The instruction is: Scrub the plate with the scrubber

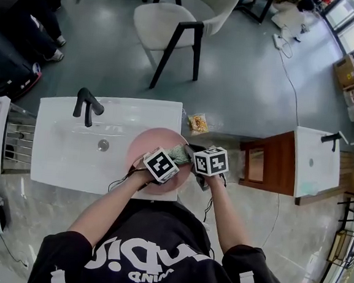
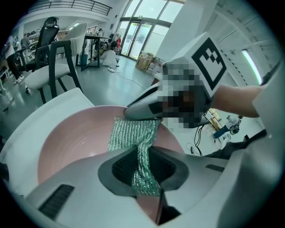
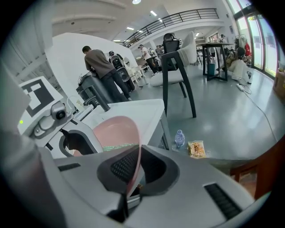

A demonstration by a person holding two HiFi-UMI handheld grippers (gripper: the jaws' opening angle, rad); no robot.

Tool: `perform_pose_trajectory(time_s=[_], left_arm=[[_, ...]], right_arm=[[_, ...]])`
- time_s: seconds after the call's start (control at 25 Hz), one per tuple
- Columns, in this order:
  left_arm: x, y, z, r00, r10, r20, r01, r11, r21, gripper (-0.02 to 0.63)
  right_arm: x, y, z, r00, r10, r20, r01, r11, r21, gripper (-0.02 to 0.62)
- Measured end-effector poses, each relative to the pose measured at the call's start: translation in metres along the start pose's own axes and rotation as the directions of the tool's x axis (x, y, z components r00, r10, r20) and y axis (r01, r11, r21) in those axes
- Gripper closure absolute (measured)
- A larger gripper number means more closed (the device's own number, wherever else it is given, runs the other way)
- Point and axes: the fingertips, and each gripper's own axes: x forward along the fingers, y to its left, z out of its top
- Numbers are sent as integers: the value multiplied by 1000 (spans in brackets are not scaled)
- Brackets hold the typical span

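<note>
The scrubber (image 2: 133, 133), a strip of green mesh, lies on the hollow face of the pink plate (image 1: 149, 143). Its long axis runs from the left tongs (image 2: 144, 171) across the plate toward the right tongs (image 3: 133, 173). It is narrow where it is pinched and spreads wider at its far end.

The plate is above the right end of the white washbasin (image 1: 65, 152). It is tilted, with its face turned toward the left tongs. The basin has a drain (image 1: 103, 144) in its floor and a black tap (image 1: 88, 105) at its back edge.

The left tongs are clamped on the near end of the scrubber. The right tongs are closed on the rim of the plate, which passes edge-on between their jaws.

Both forearms reach forward from the body and converge over the plate. The tongs slope downward with their marker cubes side by side.
</note>
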Motion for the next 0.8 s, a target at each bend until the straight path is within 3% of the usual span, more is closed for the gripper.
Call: perform_pose_trajectory(time_s=[0.32,0.6,0.68,0.8], left_arm=[[-7,31,-2,991,132,-13,-132,990,59,518],[-23,61,-22,966,248,-72,-237,962,137,518],[-28,66,-29,958,269,-94,-252,954,164,518],[-32,65,-39,960,250,-123,-233,962,143,518]], right_arm=[[0,-2,0,1000,-5,4,5,1000,-2,569],[0,0,-2,1000,-15,23,15,1000,9,569],[-1,0,-4,999,-16,27,16,1000,17,569],[-3,1,-7,999,-20,25,20,1000,16,569]])
